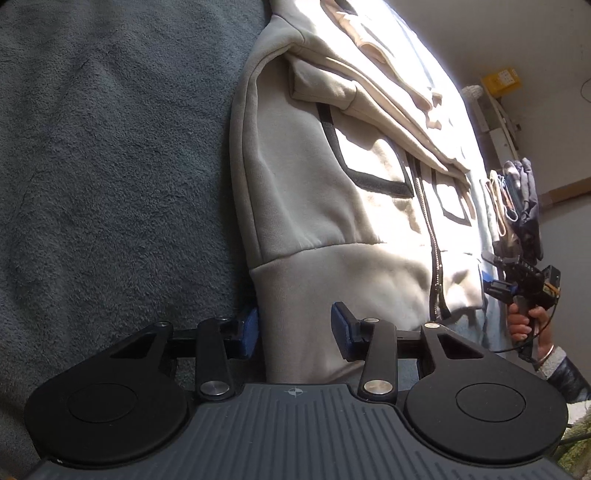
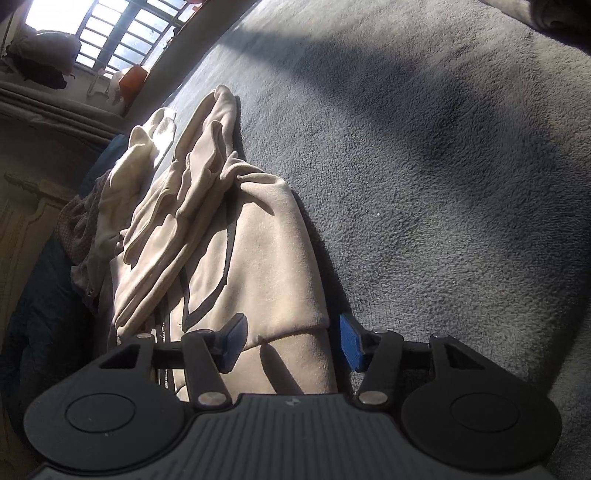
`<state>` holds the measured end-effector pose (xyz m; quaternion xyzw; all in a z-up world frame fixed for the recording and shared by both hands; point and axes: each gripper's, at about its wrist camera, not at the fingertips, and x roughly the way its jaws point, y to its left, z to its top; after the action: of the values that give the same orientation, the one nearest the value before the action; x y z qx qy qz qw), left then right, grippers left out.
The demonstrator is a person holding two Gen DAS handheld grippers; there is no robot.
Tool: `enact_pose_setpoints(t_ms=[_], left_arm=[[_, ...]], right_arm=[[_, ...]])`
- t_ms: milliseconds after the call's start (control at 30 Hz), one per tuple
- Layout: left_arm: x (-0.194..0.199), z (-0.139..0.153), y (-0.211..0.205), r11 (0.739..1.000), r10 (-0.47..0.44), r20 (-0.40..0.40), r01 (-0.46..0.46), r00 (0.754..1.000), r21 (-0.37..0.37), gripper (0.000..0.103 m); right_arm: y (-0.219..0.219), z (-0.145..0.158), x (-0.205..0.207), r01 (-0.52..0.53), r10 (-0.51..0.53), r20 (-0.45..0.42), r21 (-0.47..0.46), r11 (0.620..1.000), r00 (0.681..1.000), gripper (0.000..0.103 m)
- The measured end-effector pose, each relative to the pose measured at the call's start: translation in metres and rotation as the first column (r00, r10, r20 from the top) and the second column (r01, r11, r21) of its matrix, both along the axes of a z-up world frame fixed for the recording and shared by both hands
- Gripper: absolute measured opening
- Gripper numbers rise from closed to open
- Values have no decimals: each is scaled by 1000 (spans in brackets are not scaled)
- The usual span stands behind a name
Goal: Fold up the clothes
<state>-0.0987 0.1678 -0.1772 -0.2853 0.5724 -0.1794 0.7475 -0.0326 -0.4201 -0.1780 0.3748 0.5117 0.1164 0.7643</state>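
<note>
A beige zip-up hoodie (image 1: 317, 177) with black trim lies spread on a grey fleece blanket (image 1: 110, 166). My left gripper (image 1: 294, 328) is open, its blue pads either side of the ribbed hem at one bottom corner. My right gripper (image 2: 291, 341) is open too, straddling the other hem corner of the hoodie (image 2: 255, 258). The right gripper also shows in the left wrist view (image 1: 517, 284), held in a hand at the hoodie's far edge. The hoodie's sleeves lie bunched on top of its body.
The grey blanket (image 2: 443, 166) stretches wide beside the hoodie. A stack of folded clothes (image 1: 517, 206) sits past the hoodie's edge. More crumpled garments (image 2: 92, 221) lie near a barred window (image 2: 110, 33). A yellow box (image 1: 502, 79) stands by the wall.
</note>
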Motion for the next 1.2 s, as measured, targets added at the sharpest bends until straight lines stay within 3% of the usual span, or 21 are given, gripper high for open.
enact_pose_setpoints(t_ms=[233, 333, 467, 767, 933, 1100, 1133, 1200], left_arm=[[-4, -5, -9, 996, -60, 5, 61, 998, -63, 41], [0, -4, -14, 993, -85, 30, 87, 996, -76, 42], [4, -9, -18, 993, -92, 28, 94, 995, -75, 42], [0, -11, -21, 994, -87, 28, 88, 996, -70, 41], [-2, -9, -23, 993, -103, 30, 105, 994, -60, 38], [-3, -8, -28, 989, -139, 22, 140, 990, -47, 39], [-3, -6, -30, 989, -142, 30, 143, 989, -31, 38], [-4, -3, -32, 989, -147, 58, 148, 987, -19, 23]], right_arm=[[5, -13, -25, -75, 81, -42, 139, 987, 996, 57], [5, -9, -22, -61, 65, -27, 137, 989, 998, 56], [5, -8, -19, -44, 48, -26, 121, 992, 999, 48], [29, -18, -31, -101, 109, -42, 157, 982, 993, 19], [38, -9, -26, -137, 139, -2, 131, 982, 990, 16], [32, -11, -32, -105, 107, -4, 133, 986, 994, 13], [31, -10, -33, -99, 99, 2, 139, 985, 995, 13], [29, -7, -37, -89, 86, 28, 151, 985, 996, 12]])
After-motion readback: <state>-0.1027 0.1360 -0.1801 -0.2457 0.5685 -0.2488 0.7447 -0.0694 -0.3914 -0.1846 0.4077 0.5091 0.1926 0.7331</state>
